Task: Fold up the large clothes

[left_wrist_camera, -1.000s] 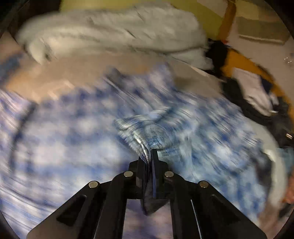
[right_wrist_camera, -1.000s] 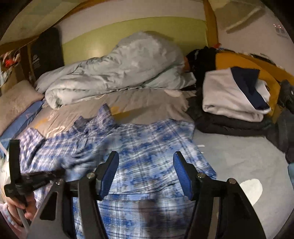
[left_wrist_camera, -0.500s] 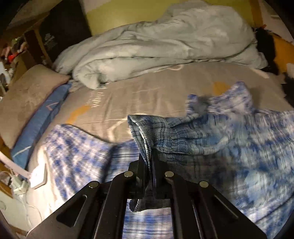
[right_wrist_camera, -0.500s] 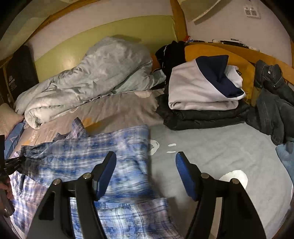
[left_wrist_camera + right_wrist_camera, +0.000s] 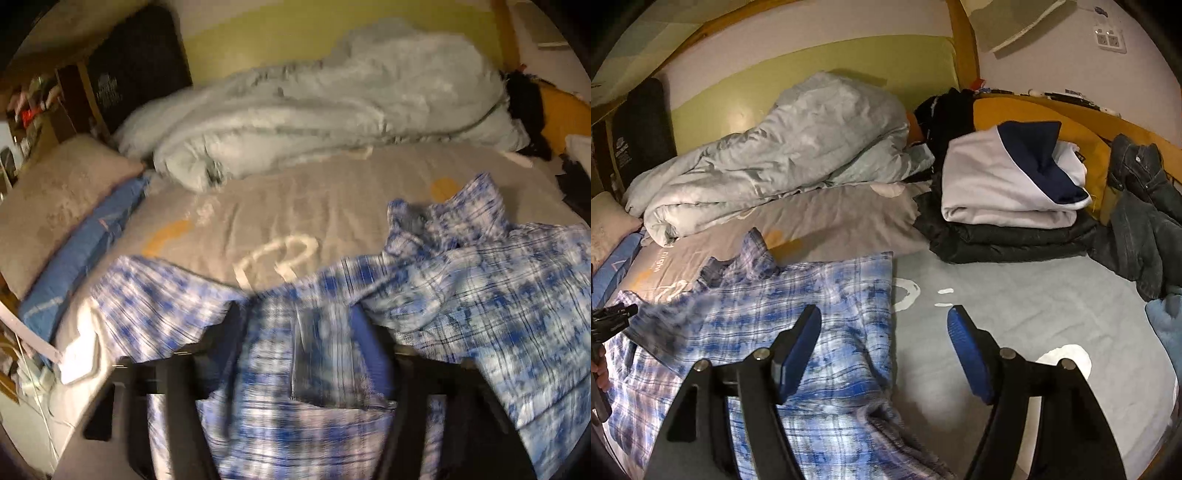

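A blue and white plaid shirt (image 5: 480, 280) lies spread on the grey bed sheet (image 5: 314, 206), collar toward the duvet. My left gripper (image 5: 303, 332) hovers low over the shirt's left side. Its jaws are opening, and a loose, blurred sleeve (image 5: 317, 354) hangs between the fingers without being pinched. In the right wrist view the shirt (image 5: 812, 295) fills the lower left. My right gripper (image 5: 884, 350) hangs above the shirt's right edge, its jaws opening with nothing between the blue pads (image 5: 967, 354). The left gripper (image 5: 613, 321) shows at the far left of that view, held by a hand.
A crumpled pale duvet (image 5: 783, 155) lies along the headboard. A pillow (image 5: 55, 199) and blue cushion (image 5: 81, 251) lie at the left edge, with cables (image 5: 37, 373) below. A stack of folded clothes (image 5: 1008, 192) and dark jeans (image 5: 1145, 206) sit to the right.
The left gripper was shut on the sleeve and has now spread its jaws, so the sleeve hangs loose. The right gripper's jaws have widened a little.
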